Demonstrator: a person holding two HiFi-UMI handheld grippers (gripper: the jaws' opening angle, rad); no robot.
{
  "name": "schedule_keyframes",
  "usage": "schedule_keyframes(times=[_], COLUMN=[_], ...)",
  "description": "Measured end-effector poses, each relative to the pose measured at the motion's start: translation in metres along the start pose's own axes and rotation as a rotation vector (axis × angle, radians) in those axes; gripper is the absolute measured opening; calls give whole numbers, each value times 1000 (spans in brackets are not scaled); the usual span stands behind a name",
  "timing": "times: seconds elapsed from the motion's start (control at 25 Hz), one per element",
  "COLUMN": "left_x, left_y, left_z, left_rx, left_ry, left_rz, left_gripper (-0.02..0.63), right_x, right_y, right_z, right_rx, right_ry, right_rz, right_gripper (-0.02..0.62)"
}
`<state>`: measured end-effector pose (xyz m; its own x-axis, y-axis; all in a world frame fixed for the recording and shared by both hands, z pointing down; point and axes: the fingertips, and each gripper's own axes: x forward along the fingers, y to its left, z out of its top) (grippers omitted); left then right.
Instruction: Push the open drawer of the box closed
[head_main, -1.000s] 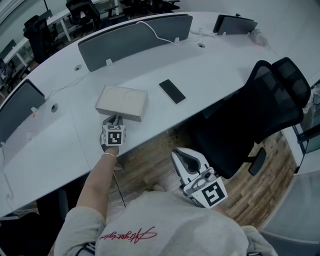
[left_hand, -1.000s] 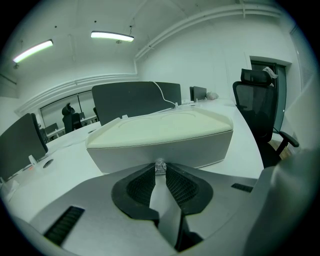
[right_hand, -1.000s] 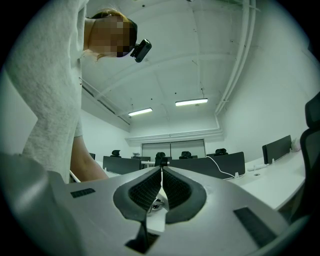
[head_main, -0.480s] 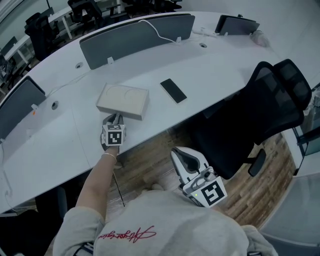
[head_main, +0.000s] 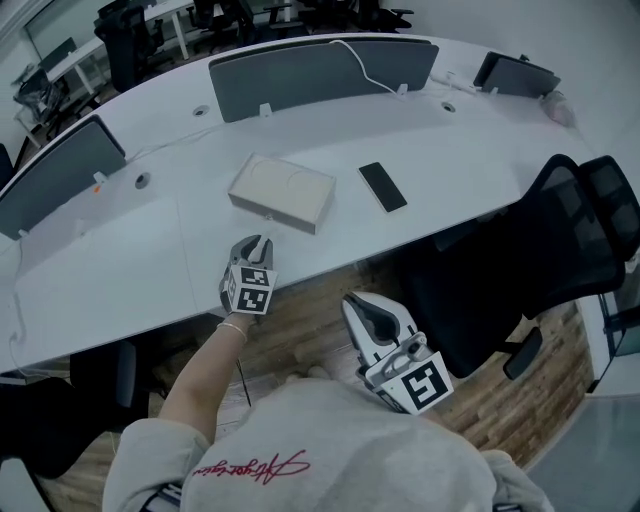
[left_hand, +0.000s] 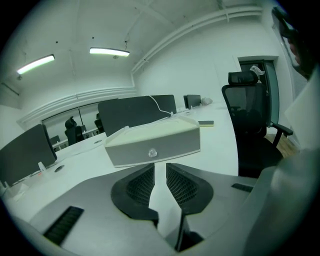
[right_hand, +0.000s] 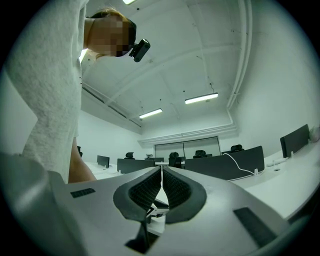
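Note:
The beige box (head_main: 282, 192) lies on the white table (head_main: 150, 270). In the left gripper view its drawer front (left_hand: 152, 142) sits flush with the box, a small round knob (left_hand: 152, 153) at its centre. My left gripper (head_main: 258, 243) hovers near the table's front edge, a short way back from the box and pointing at it. Its jaws (left_hand: 160, 167) stand a narrow gap apart with nothing between them. The right gripper (head_main: 362, 308) is held low by the person's body, off the table. It (right_hand: 161, 167) points up toward the room, tips together and empty.
A black phone (head_main: 383, 187) lies right of the box. Grey dividers (head_main: 320, 70) with a white cable stand behind it. A black office chair (head_main: 520, 260) sits at the table's right front. Wooden floor shows below the table edge.
My left gripper has drawn back from the box's front face toward the table edge, leaving a gap. The head view has shifted. The right gripper has not moved.

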<state>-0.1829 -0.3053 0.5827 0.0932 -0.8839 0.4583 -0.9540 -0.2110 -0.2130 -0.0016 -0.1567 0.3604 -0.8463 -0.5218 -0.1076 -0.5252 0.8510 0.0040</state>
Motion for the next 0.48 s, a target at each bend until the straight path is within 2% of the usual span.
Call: schedule_keyframes(times=[0.08, 0.2, 0.32, 0.48], left_x=[-17, -50, -88, -140], left_y=[0, 0, -10, -18], left_z=[4, 17, 39, 66], left_rx=[-20, -111, -204, -243], left_ry=[-37, -125, -230, -348], left_rz=[13, 29, 5, -2], left_gripper=[80, 78, 53, 32], right_x=[6, 12, 18, 26], right_y=[7, 16, 23, 35], right_z=[1, 1, 0, -1], right_rx=[3, 11, 18, 30], right_ry=[-7, -15, -25, -31], right_rz=[31, 67, 98, 148], right_gripper=[21, 21, 21, 21])
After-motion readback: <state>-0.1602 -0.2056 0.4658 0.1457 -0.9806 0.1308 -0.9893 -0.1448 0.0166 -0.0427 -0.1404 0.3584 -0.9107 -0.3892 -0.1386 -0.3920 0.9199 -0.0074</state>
